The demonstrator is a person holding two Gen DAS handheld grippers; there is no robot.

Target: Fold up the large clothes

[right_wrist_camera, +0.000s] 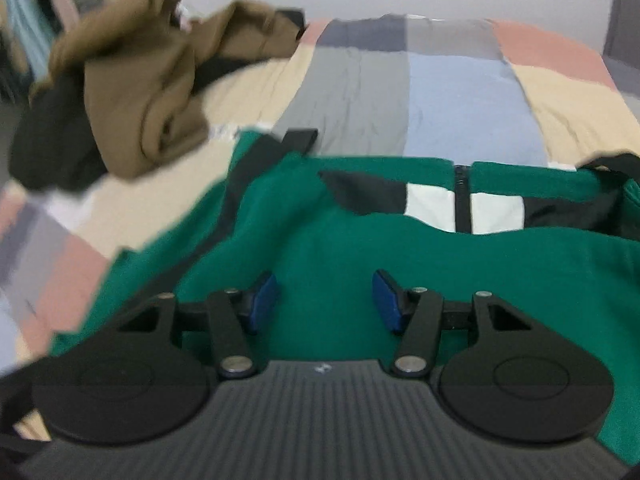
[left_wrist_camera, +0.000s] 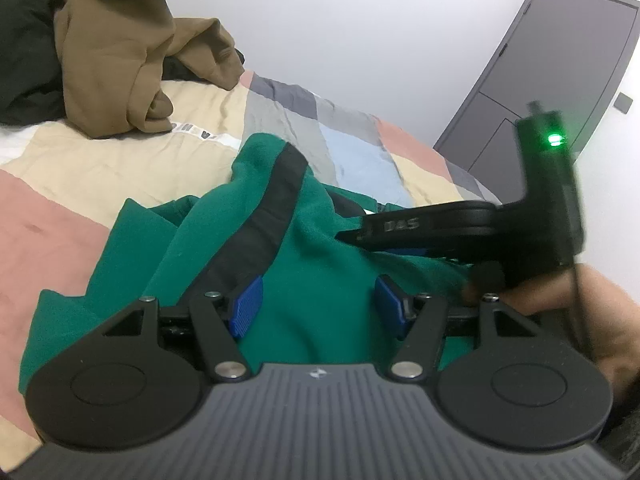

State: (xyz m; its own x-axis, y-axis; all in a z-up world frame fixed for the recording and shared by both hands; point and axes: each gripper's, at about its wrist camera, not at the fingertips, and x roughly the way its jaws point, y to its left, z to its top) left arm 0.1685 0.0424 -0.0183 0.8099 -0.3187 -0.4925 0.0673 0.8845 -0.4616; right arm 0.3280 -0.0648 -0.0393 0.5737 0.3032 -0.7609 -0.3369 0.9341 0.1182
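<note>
A green jacket (left_wrist_camera: 320,264) with black stripes lies rumpled on the patchwork quilt (left_wrist_camera: 100,168). My left gripper (left_wrist_camera: 319,306) hovers low over it, blue pads (left_wrist_camera: 248,306) apart, with green cloth beneath them and nothing pinched. My right gripper (left_wrist_camera: 344,235) reaches in from the right, held by a hand (left_wrist_camera: 600,312). In the right wrist view the jacket (right_wrist_camera: 360,248) shows white and black chest panels and a zipper (right_wrist_camera: 463,200). There the right gripper (right_wrist_camera: 325,300) stands open above the green cloth. One sleeve with a black stripe (right_wrist_camera: 256,168) runs off to the left.
A brown garment (left_wrist_camera: 120,60) is heaped on a black one (left_wrist_camera: 24,60) at the back left of the bed; the brown heap (right_wrist_camera: 140,92) also shows in the blurred right wrist view. A grey door (left_wrist_camera: 560,72) stands in the white wall to the right.
</note>
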